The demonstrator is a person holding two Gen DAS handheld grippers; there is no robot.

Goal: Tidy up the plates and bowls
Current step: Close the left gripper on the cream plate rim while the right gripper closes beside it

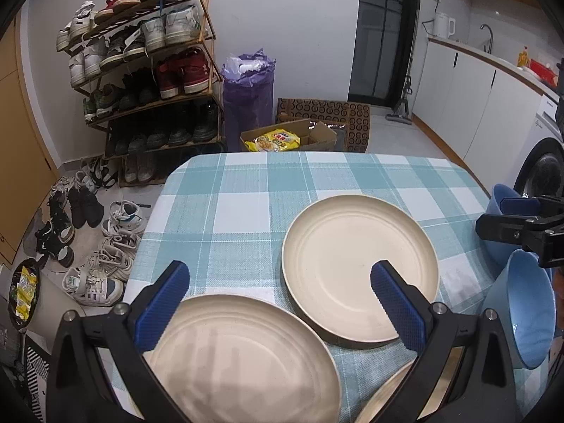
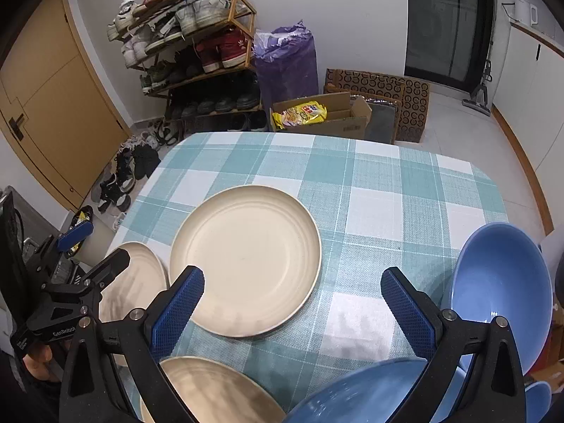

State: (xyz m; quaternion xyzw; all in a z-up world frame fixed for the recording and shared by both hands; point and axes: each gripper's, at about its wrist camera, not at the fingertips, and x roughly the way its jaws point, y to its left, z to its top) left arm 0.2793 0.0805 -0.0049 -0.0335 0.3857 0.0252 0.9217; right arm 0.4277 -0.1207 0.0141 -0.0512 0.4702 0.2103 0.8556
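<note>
Three cream plates lie on the checked tablecloth (image 1: 246,204). The far plate (image 1: 356,264) also shows in the right wrist view (image 2: 246,257). The left plate (image 1: 243,359) lies under my open, empty left gripper (image 1: 280,282). A third plate (image 2: 211,391) is at the near edge. Two blue bowls sit at the right: one (image 2: 500,282) and a nearer one (image 2: 359,394). My right gripper (image 2: 292,285) is open and empty above the cloth between the plates and the bowls.
The table ends at a rounded far edge. Beyond it stand a shoe rack (image 1: 141,70), a purple bag (image 1: 250,98), a cardboard box (image 1: 292,137) and loose shoes on the floor at the left. Kitchen cabinets (image 1: 476,98) run along the right.
</note>
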